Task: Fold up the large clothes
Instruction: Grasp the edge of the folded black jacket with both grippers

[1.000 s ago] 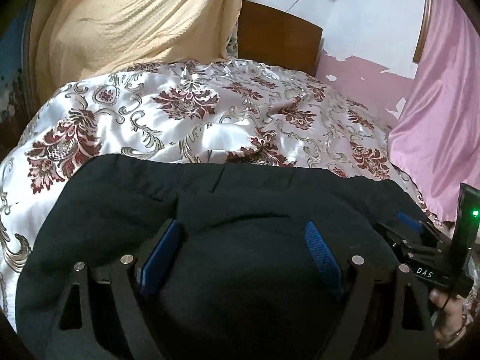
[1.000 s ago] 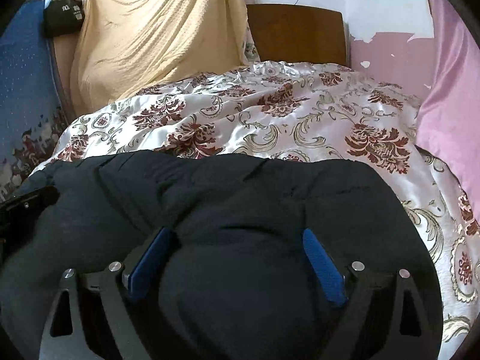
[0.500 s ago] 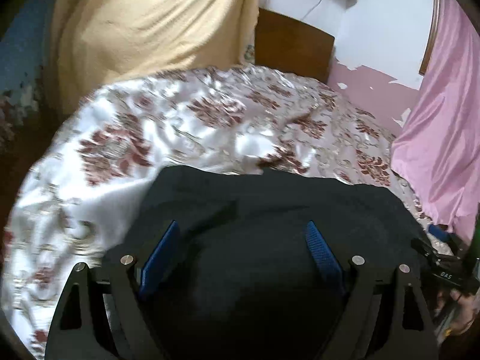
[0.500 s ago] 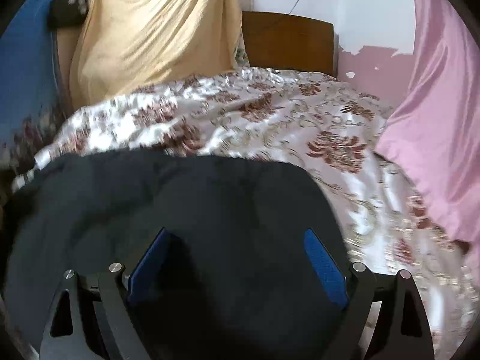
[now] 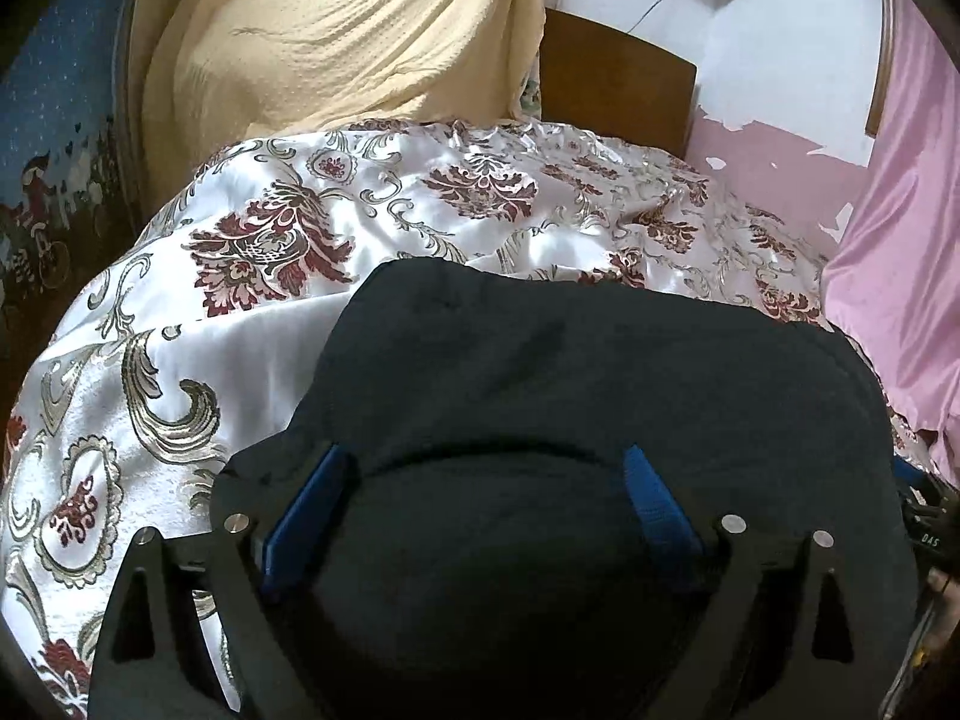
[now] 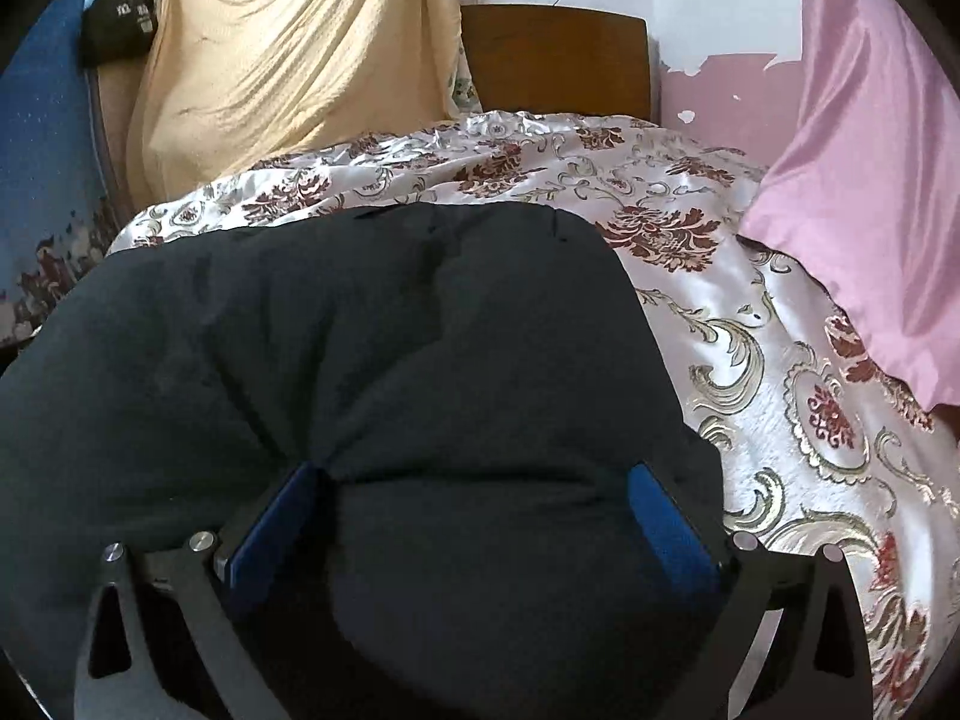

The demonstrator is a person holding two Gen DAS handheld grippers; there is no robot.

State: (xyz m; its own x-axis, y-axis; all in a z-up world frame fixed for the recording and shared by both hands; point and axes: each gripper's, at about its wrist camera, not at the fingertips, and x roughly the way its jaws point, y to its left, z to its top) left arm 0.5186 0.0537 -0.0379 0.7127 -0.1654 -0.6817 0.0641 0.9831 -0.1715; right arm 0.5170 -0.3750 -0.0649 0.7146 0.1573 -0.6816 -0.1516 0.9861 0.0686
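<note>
A large black garment (image 5: 588, 396) lies on the floral satin bedspread (image 5: 252, 312); it also fills the lower left of the right wrist view (image 6: 336, 360). My left gripper (image 5: 480, 480) is wide open, its blue pads (image 5: 303, 510) spread over the garment's near part with cloth bulging between them. My right gripper (image 6: 474, 498) is also wide open over the garment, blue pads (image 6: 666, 516) apart, cloth bunched between them. The right gripper's body shows at the left wrist view's right edge (image 5: 927, 516). The garment's near edge is hidden under both grippers.
A yellow cloth (image 5: 336, 36) hangs behind the bed, beside a wooden headboard (image 5: 612, 90). A pink curtain (image 6: 852, 180) drapes over the bed's right side. A black bag (image 6: 117, 18) hangs at upper left. A blue patterned wall (image 5: 54, 138) is on the left.
The two grippers have drawn closer together; the garment now looks narrower and more bunched, and more bedspread shows to the left and right of it. Both stay open.
</note>
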